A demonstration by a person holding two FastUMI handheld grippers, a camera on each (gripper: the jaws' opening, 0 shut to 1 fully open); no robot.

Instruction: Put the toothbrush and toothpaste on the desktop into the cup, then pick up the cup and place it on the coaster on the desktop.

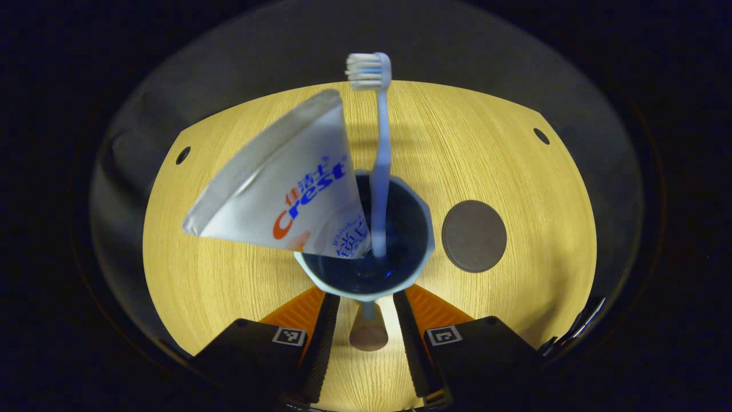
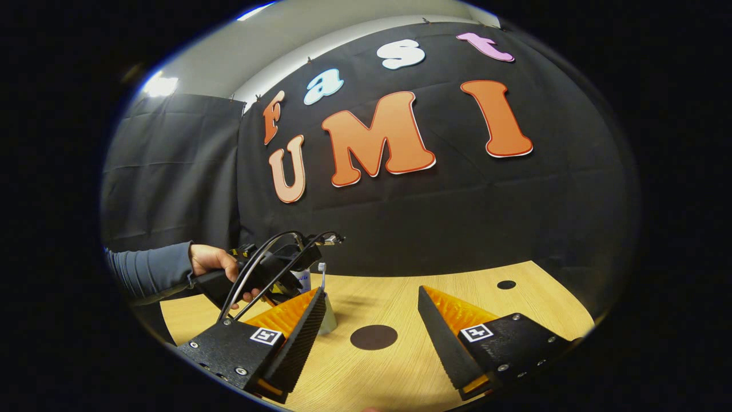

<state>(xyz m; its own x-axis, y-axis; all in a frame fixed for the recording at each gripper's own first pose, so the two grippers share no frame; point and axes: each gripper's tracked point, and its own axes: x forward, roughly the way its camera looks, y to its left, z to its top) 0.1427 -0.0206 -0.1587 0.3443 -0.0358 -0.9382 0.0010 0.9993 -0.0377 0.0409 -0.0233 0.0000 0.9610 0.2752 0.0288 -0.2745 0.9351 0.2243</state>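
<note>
The toothbrush (image 1: 380, 154) and the toothpaste (image 1: 280, 189) are both standing in the cup (image 1: 423, 229) already, the brush nearly upright with its bristles at the top, the tube leaning out over the rim to one side. What remains, I'd say, is carrying the cup over to the coaster (image 1: 473, 236).

The left tongs (image 1: 366, 320) look down on the cup from above. Their two fingers sit on either side of the cup's lower wall, narrowed close around it, but I cannot tell from here whether both are pressing on it or just flanking it. In the left gripper view the coaster lies flat on the worktop (image 1: 229, 286) just beside the cup, off to the right, with a bare strip of wood between them.

The right tongs (image 2: 372, 337) hang wide apart and hold nothing, low over the worktop with the coaster (image 2: 373, 337) lying between their fingers further on. A hand (image 2: 214, 264) holds the other gripper at the cup. The left tongs are plainly the nearer, so the move turns on a short sideways shift, keeping the cup level so the tall, leaning contents don't tip out.
</note>
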